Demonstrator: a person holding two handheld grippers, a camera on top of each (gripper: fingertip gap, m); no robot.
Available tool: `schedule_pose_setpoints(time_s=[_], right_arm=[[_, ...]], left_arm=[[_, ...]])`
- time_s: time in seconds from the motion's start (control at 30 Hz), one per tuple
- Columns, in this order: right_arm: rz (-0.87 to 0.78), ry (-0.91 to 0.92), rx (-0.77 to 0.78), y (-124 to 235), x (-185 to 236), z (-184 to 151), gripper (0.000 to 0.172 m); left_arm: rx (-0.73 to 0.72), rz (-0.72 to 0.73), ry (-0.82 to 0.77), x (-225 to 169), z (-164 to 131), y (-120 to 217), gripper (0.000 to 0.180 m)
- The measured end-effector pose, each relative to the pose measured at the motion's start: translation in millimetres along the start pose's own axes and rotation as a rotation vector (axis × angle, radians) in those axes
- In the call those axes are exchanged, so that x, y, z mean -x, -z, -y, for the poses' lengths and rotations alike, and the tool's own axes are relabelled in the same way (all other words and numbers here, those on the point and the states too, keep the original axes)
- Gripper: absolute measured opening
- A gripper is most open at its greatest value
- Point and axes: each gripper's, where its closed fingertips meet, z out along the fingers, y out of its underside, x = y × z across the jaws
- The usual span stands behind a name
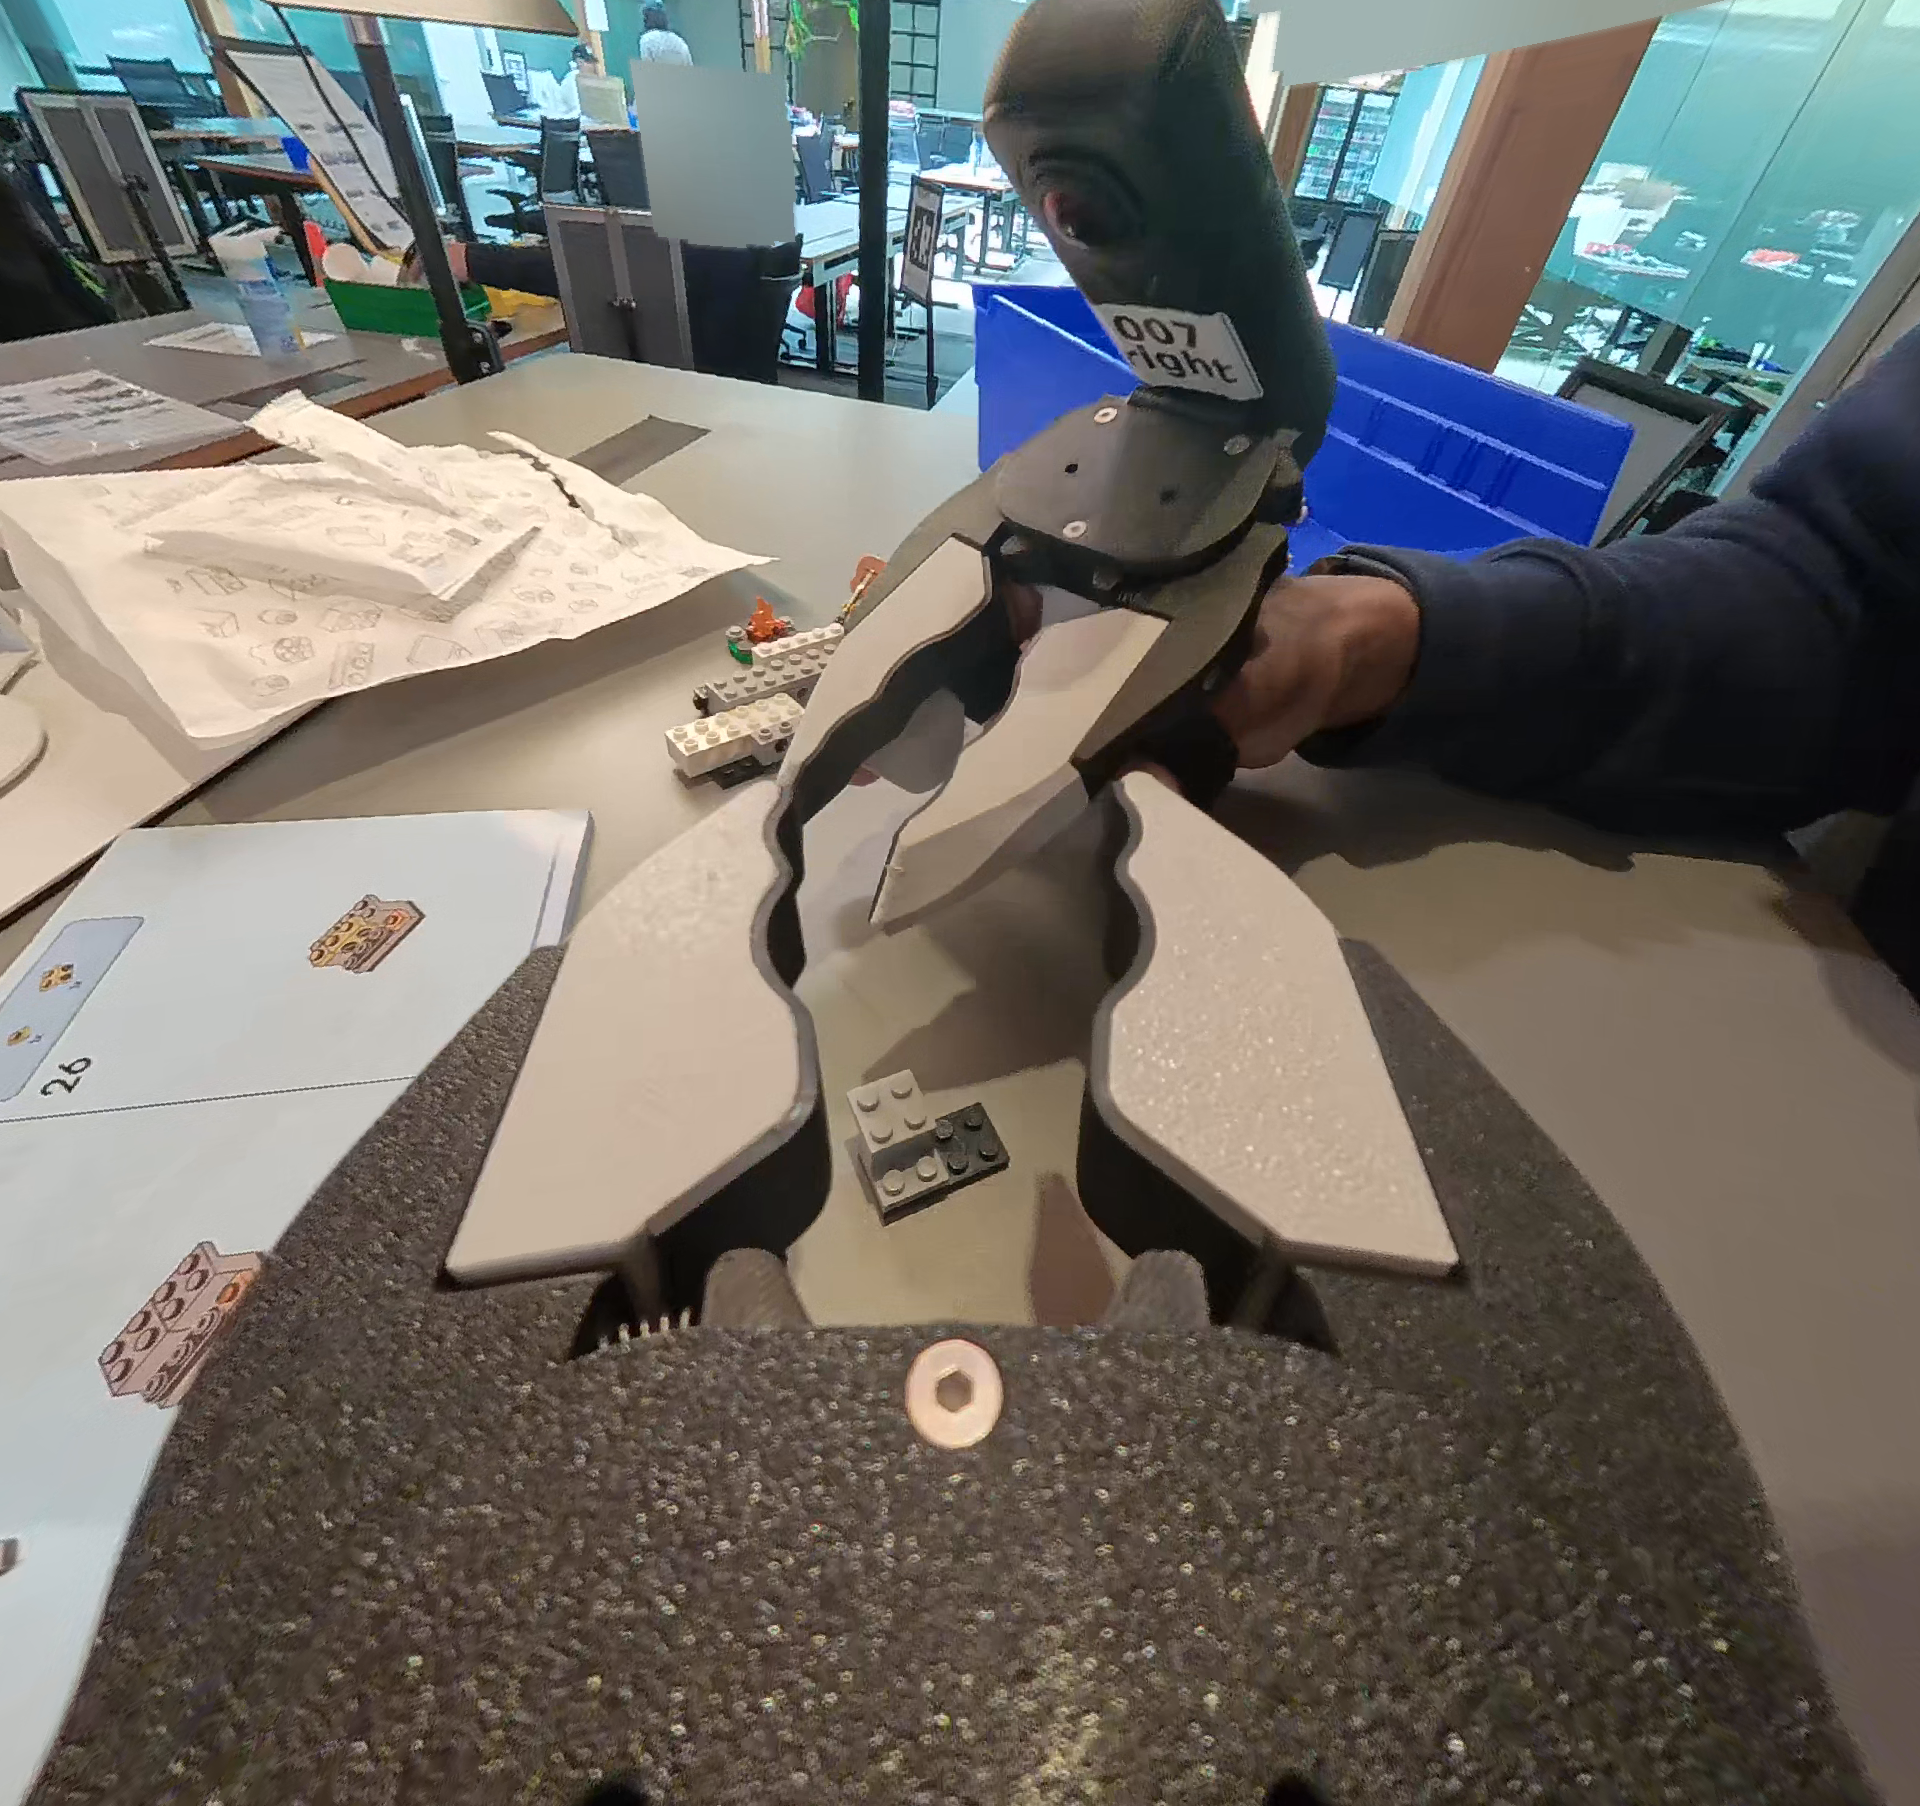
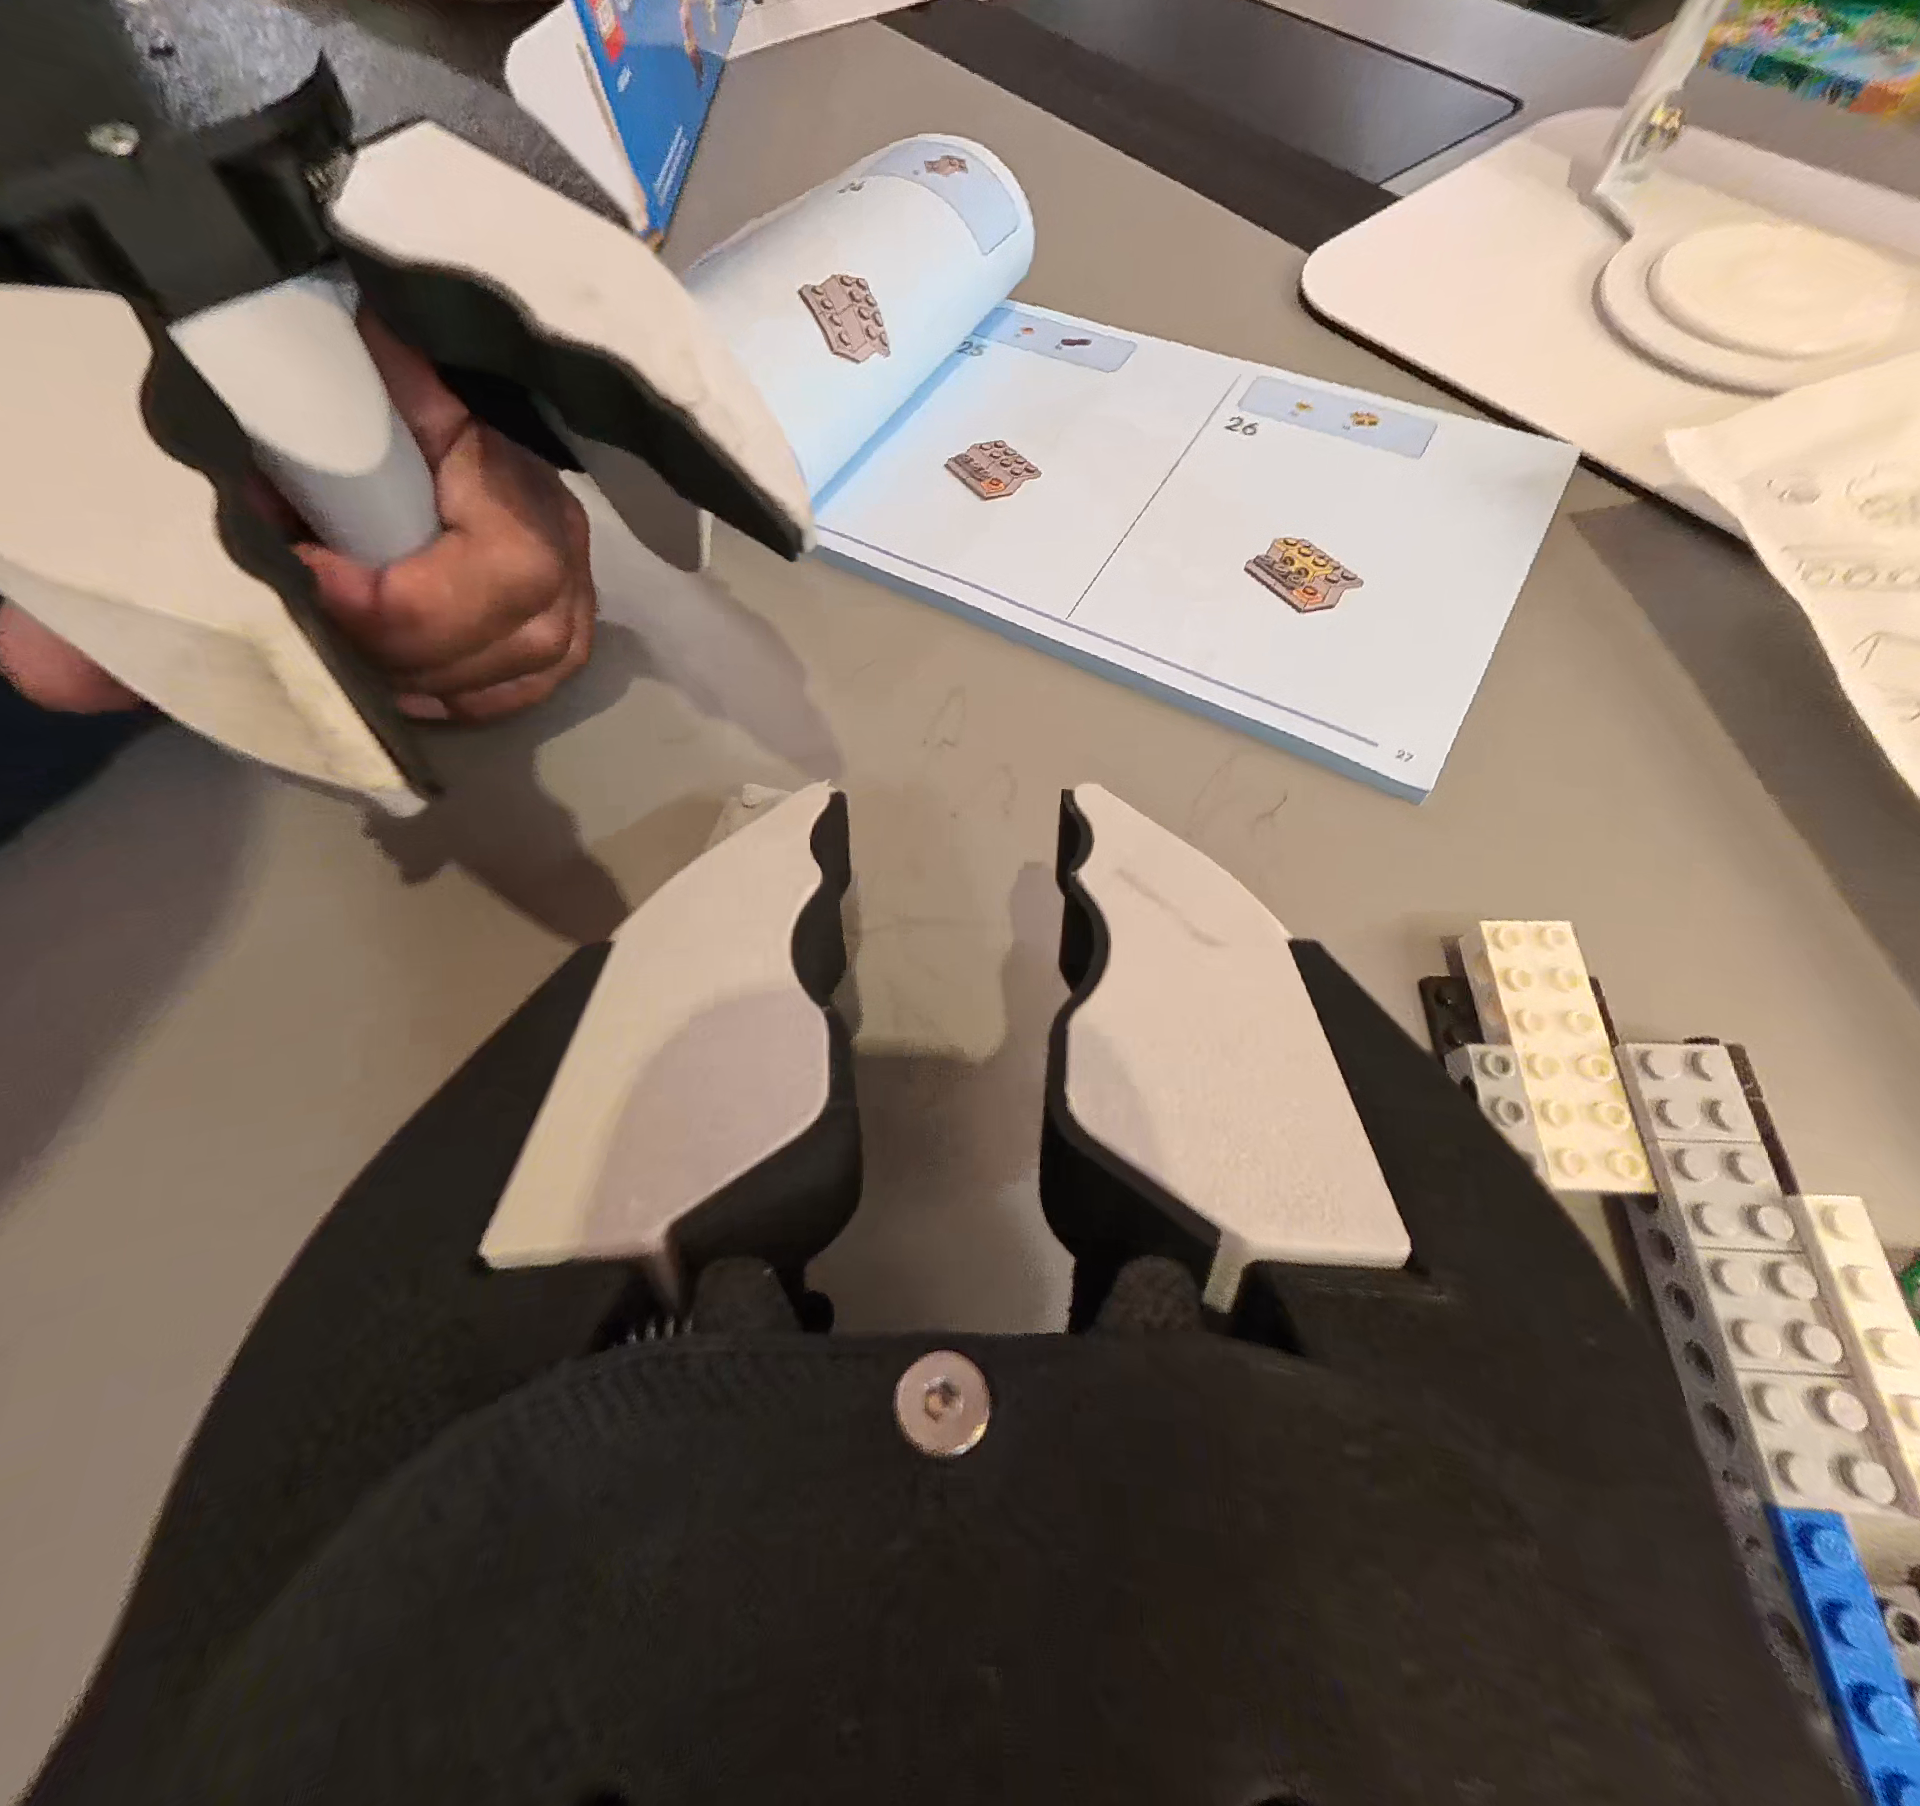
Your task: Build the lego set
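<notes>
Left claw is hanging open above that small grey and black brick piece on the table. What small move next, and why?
Probably lower the left claw straight down around the grey and black brick piece. Its fingers are spread with nothing between them, the piece lies loose on the table below, and the right claw, also open, crowds only the tips.

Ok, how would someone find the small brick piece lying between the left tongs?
On the grey table, right of the open instruction booklet, the left tongs stand open. Between them lies a small brick assembly, untouched: a light grey angled piece on dark plates, lying apart from the longer white-and-grey build farther back.
</notes>
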Motion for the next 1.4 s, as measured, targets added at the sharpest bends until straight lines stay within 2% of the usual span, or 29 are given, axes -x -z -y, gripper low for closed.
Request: schedule_pose_setpoints(time_s=[0.2, 0.43, 0.53, 0.73, 1.4], right_arm=[[0.021, -0.051, 0.008, -0.9, -3.0, -1.0, 0.038], [-0.012, 0.020, 0.044, -4.0, 1.0, -5.0, 0.040], [-0.026, 0.066, 0.058, -5.5, 4.0, -6.5, 0.040], [-0.046, 0.107, 0.075, -7.1, 5.9, -8.7, 0.041], [-0.041, 0.094, 0.082, -8.3, 6.0, -9.4, 0.041]], left_arm=[[0.021, 0.074, -0.013, 13.1, -2.9, 3.9, 0.055], [-0.057, 0.143, 0.001, 22.6, 9.5, 10.5, 0.054], [-0.026, 0.185, -0.037, 24.5, 6.6, 12.9, 0.054], [0.016, 0.168, -0.043, 21.3, -2.3, 11.0, 0.055], [-0.001, 0.152, -0.005, 22.4, -1.1, 13.8, 0.054]])
